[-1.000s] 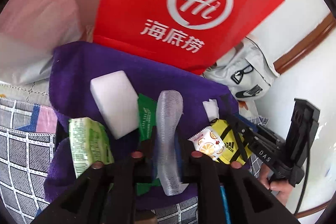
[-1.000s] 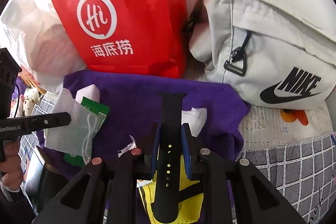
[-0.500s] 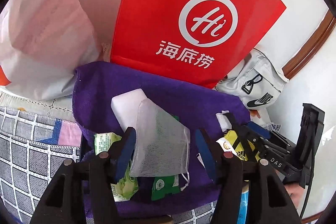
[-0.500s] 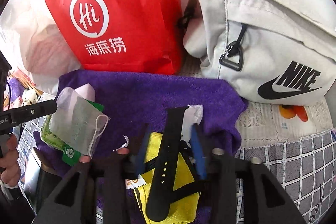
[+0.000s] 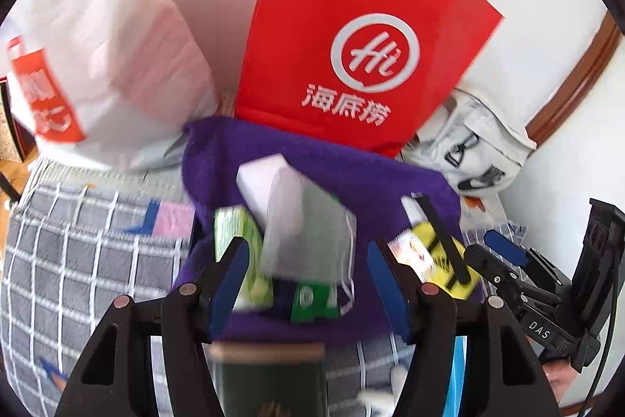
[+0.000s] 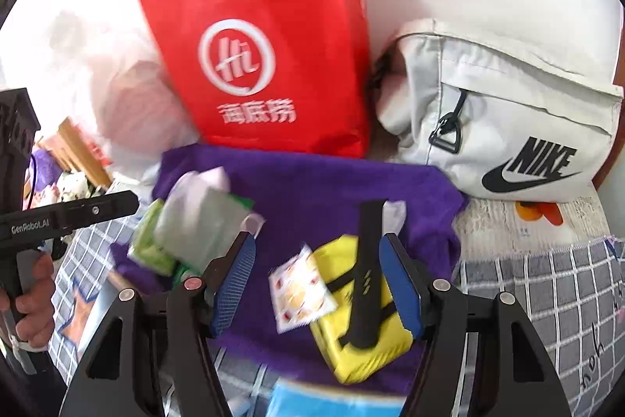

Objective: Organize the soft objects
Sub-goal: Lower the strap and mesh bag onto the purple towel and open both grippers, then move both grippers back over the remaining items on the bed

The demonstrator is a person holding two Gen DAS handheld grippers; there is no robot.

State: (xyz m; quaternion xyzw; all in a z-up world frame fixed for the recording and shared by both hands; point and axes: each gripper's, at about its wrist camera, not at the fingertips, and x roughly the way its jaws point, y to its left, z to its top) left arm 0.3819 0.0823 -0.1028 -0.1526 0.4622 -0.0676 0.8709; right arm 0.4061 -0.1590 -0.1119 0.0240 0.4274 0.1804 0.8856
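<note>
A purple towel (image 5: 351, 174) (image 6: 312, 190) lies on the bed with small items on it. On its left side a face mask in a clear packet (image 5: 308, 229) (image 6: 199, 217) rests on a white sponge (image 5: 259, 178) and a green tissue pack (image 5: 234, 233). My left gripper (image 5: 306, 247) hovers above the mask, its jaws opening, pads clear of it. On the right side a black watch strap (image 6: 367, 260) lies across a yellow pouch (image 6: 351, 350), with a snack sachet (image 6: 300, 292) beside it. My right gripper (image 6: 317, 239) is above them, its jaws opening, nothing pressed between them.
A red paper bag (image 5: 351, 26) stands behind the towel, a white plastic bag (image 5: 97, 45) to its left, a grey Nike bag (image 6: 508, 127) to its right. Grey checked bedding (image 6: 547, 299) surrounds the towel. A dark green box (image 5: 269, 378) sits under the left gripper.
The left gripper let go of the mask packet and the right let go of the black strap. Both opened wide, rose and drew back; mask and strap now lie on the towel's items.
</note>
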